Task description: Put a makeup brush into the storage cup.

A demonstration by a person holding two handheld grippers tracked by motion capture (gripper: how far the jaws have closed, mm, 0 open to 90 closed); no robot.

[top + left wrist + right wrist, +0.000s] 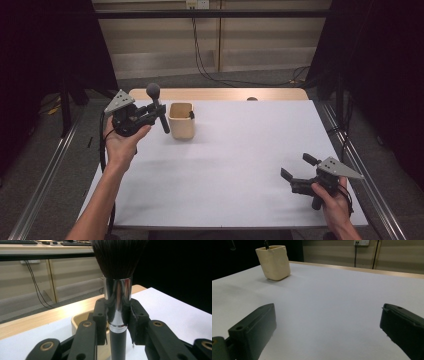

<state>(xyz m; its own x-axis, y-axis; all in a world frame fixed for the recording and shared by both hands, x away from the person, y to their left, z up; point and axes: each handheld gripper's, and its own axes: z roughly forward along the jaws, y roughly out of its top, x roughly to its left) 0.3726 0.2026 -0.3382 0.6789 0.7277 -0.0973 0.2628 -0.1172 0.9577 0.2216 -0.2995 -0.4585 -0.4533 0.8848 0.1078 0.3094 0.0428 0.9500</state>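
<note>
The left gripper [152, 114] clamped an upright black-handled makeup brush with a chrome ferrule [117, 305], bristles up, just beside the cream square cup [181, 120] on the white worktop [235, 165]. The right gripper [298, 167] rested wide open, empty, well apart.

No readable text, labels, nos. or signs anywhere.

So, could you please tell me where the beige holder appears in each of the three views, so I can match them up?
High view: the beige holder stands upper left of centre on the white table, just right of the brush held in the left tool.
Left gripper view: its rim shows low, left of centre, behind the jaws.
Right gripper view: upper left, upright.
Shared landmark: the table's wooden far edge.
</note>
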